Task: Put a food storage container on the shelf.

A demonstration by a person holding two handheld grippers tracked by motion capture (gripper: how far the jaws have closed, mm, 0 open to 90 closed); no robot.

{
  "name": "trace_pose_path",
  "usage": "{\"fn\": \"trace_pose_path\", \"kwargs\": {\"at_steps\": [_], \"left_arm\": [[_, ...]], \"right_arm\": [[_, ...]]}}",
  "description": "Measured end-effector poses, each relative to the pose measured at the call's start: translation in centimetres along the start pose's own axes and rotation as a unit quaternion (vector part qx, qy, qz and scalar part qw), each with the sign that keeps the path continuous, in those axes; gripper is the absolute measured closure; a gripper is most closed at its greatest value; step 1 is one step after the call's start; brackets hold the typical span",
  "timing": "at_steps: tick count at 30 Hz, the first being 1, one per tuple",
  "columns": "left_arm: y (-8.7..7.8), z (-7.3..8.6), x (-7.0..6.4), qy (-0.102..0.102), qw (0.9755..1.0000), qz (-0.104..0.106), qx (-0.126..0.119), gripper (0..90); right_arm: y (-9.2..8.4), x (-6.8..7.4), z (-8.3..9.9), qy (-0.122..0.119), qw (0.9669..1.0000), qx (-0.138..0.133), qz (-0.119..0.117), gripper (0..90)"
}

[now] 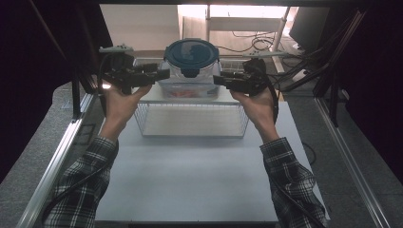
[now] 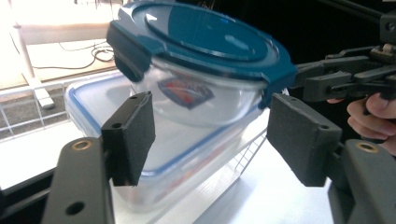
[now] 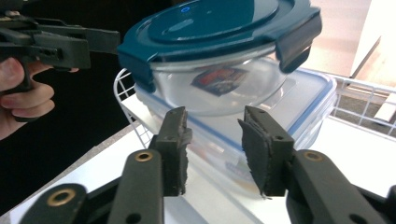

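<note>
Round glass bowl (image 1: 191, 66) with teal lid (image 1: 191, 51) sits on a blue-rimmed container (image 1: 190, 90).

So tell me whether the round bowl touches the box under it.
Touching: the left gripper view shows the bowl resting tilted on the box lid.

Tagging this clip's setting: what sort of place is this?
Likely a lab recording station, not a kitchen: a white table framed by metal rails, loose cables behind, and stacked food containers on a wire rack.
</note>
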State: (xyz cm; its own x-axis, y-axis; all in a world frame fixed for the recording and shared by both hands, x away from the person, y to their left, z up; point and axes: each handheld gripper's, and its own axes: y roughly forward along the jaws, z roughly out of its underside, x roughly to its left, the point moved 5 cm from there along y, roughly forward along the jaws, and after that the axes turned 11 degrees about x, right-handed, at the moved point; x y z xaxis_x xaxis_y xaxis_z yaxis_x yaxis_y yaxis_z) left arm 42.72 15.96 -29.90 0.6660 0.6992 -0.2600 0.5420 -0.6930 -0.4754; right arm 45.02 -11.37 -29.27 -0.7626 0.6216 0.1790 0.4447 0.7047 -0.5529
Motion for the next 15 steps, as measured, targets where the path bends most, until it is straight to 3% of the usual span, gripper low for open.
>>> {"fn": "trace_pose_path", "kwargs": {"at_steps": [9, 15], "left_arm": [[0.5, 2.8, -1.1, 0.016, 0.9997, 0.005, 0.017, 23.5], [0.8, 4.5, -1.8, 0.022, 0.9993, 0.014, 0.026, 20.1]], "right_arm": [[0.2, 0.7, 2.4, -0.011, 0.9997, 0.011, -0.016, 50.4], [0.4, 0.9, 3.7, -0.016, 0.9996, 0.019, -0.015, 44.9]]}}
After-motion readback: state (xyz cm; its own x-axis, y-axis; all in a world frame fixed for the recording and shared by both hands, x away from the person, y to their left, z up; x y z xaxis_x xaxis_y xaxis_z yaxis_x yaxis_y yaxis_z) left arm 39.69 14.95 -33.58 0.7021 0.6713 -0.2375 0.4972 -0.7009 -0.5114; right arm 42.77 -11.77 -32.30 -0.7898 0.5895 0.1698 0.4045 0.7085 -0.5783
